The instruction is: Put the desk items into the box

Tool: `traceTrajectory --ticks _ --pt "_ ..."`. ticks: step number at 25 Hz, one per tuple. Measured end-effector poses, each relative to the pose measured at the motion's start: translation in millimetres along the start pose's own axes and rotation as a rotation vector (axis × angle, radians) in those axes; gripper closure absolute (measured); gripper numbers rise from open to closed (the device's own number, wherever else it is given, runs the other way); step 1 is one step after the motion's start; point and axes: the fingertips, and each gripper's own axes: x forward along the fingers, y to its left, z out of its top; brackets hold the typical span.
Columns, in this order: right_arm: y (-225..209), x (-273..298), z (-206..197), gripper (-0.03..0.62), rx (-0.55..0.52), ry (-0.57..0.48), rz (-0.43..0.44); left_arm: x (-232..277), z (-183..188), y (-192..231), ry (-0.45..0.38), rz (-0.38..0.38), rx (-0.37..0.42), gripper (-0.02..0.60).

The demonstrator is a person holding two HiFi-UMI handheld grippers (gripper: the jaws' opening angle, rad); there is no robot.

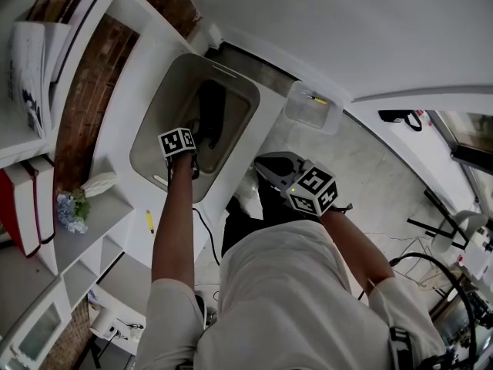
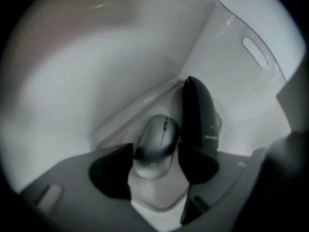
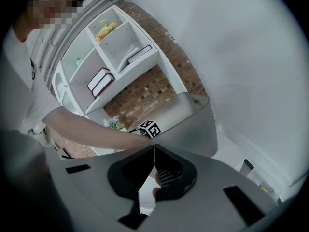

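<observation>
The left gripper (image 2: 155,172) reaches down inside the beige box (image 1: 156,119), its jaws clasped on either side of a grey computer mouse (image 2: 158,140) that sits low in the box, close to the floor. Whether the mouse already rests on that floor cannot be told. Just beside the mouse, on its right in the left gripper view, a black device (image 2: 200,112) stands on edge against the box's wall, near a corner. An oval handle slot (image 2: 254,51) shows in the pale wall above it.

The right gripper (image 3: 154,150) is held back near the person's body, away from the box, its jaws pressed together at the tips with nothing between them.

In the head view the box sits on a white desk (image 1: 258,133). A yellow pen (image 1: 149,221) lies on the desk beside the box, and a clear container (image 1: 312,106) stands at the desk's far edge. To the left, a white shelf unit (image 1: 100,210) holds red-and-white books (image 1: 31,206) and a small bunch of flowers (image 1: 71,210) before a brick wall (image 1: 88,91).
</observation>
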Motion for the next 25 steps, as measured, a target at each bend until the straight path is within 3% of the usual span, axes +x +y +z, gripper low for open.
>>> traceTrajectory --ticks 10,18,25 --pt "16 8 10 0.592 -0.034 -0.003 0.033 -38 17 -10 -0.115 -0.011 0.018 0.284" --pt "36 14 14 0.594 -0.077 0.010 0.067 -95 32 -43 -0.252 -0.120 0.015 0.287" --pt "47 15 14 0.594 -0.100 0.019 0.084 -150 35 -62 -0.391 -0.172 0.037 0.382"
